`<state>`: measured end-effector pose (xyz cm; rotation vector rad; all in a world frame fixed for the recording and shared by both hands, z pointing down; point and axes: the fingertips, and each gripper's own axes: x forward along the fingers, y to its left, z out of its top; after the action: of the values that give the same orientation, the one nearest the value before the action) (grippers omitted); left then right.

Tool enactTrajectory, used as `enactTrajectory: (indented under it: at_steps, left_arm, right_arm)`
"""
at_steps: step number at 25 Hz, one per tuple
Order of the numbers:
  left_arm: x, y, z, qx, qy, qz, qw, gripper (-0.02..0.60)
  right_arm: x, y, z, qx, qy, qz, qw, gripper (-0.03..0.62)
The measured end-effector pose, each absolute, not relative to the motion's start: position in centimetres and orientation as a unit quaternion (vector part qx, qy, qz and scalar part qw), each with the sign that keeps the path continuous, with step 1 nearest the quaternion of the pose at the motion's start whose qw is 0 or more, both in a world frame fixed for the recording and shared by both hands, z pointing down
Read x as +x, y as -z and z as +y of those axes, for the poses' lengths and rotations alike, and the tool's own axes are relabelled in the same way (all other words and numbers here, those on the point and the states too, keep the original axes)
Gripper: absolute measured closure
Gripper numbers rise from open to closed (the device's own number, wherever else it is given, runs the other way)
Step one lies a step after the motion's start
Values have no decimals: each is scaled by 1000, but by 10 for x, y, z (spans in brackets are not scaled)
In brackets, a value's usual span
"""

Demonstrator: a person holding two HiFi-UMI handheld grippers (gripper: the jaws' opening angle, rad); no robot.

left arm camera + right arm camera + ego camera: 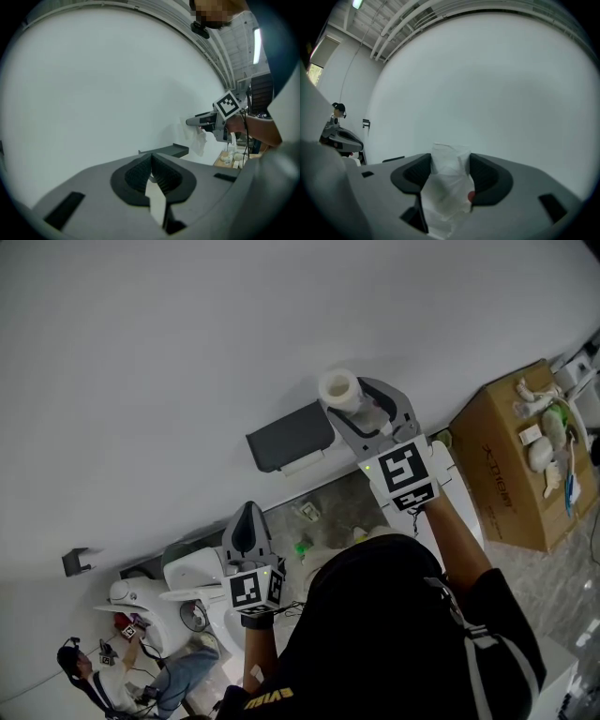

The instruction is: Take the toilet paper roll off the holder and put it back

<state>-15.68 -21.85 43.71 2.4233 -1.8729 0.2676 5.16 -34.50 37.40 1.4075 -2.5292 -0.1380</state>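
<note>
In the head view the white toilet paper roll [339, 390] is off the dark grey wall holder [291, 437], just past its right end and close to the white wall. My right gripper [359, 407] is shut on the roll. In the right gripper view the crumpled white roll [449, 180] fills the gap between the two pads. My left gripper [248, 526] hangs lower left of the holder, shut with nothing in it. From the left gripper view I see its closed jaws [151, 161], the holder's shelf [169, 150] and the right gripper [199, 123] with the paper [201, 142].
A cardboard box [502, 474] with small items on top stands to the right. A white toilet [192, 582] is below the holder. A person [141, 676] sits at the lower left. A small dark bracket [79, 562] is fixed to the wall at left.
</note>
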Motion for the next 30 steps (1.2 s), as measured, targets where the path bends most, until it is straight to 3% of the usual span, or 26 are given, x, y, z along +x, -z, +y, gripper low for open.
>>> enactTrajectory:
  at_steps: [19, 30]
  left_arm:
    - [-213, -451, -195, 737, -96, -668, 35, 571]
    - [-195, -452, -194, 731, -121, -672, 9, 569]
  right_arm:
    - [-63, -361, -338, 377, 75, -917, 109, 333]
    - [-75, -368, -334, 345, 70, -930, 103, 333]
